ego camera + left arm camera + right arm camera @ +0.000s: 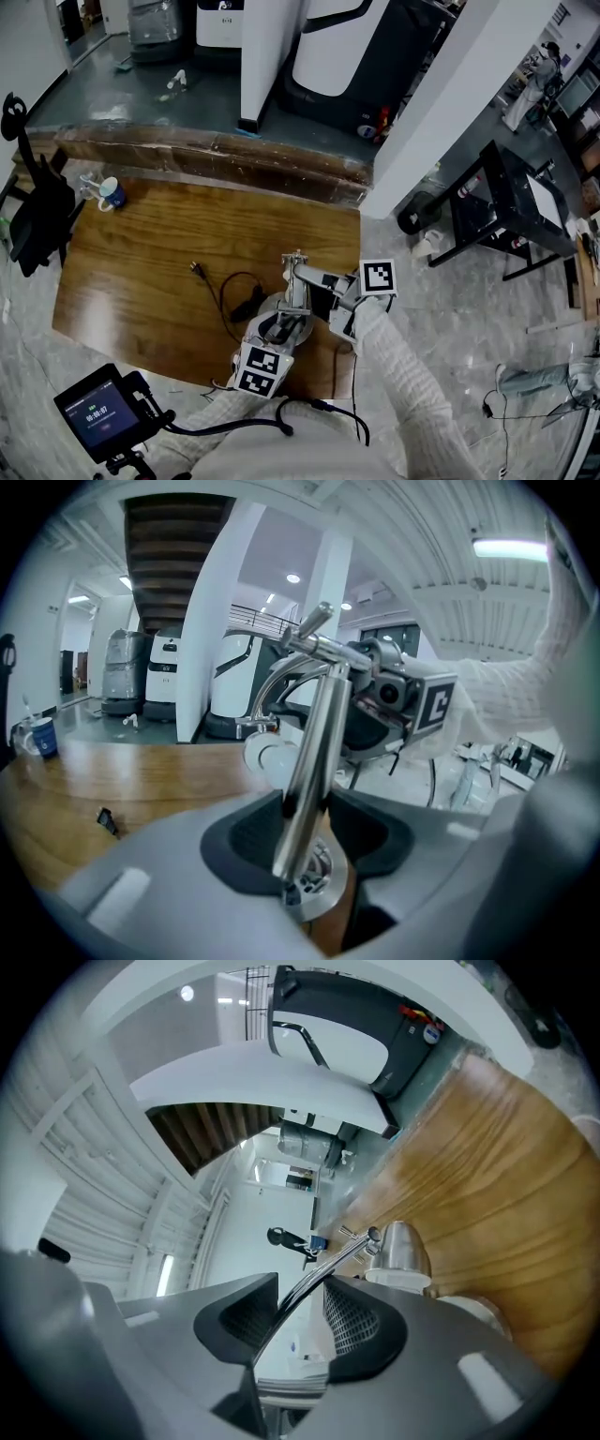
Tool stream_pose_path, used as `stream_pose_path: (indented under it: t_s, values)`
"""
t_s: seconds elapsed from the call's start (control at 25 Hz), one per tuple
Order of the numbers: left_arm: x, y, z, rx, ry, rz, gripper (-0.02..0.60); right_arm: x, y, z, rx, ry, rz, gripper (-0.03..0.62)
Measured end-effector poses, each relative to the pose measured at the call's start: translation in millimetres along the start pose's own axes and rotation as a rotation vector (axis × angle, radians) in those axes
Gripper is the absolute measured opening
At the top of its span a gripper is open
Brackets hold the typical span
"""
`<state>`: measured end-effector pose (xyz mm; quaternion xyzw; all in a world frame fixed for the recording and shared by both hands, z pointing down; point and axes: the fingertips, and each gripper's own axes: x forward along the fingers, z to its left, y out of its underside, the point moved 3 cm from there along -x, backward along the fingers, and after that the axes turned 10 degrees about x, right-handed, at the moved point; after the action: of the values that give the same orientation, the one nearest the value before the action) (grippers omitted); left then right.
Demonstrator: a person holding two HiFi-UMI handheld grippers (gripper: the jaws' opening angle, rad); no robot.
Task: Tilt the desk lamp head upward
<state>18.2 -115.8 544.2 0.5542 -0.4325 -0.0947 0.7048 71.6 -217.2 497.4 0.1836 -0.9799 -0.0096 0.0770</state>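
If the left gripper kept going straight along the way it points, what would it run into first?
The lamp's upright rod: it stands between the jaws of the left gripper, which look closed on it. Beyond the rod, probably the lamp head, though depth is unclear.

The small screen (101,409) on the handheld device shows timer-like digits, too small to read; nothing else is legible.

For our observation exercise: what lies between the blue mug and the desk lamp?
A black plug and looped cord, shown in the head view.
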Motion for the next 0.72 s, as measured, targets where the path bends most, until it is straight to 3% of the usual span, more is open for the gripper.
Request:
stream_pose_path:
  t_s: [0.16,0.4,0.72]
  values:
    - [0,0,1,-0.012,0.0,-0.002,0.154,0,0,2,-0.068,0.018,-0.016,0.151]
    - [1,2,1,-0.012,0.0,0.004,0.155,1,3,5,-0.079,0.023,-0.037,0.156]
    - [3,3,0,-0.026,0.003,0.012,0.156,2,3,30,-0.241,-0.016,-0.058,0.156]
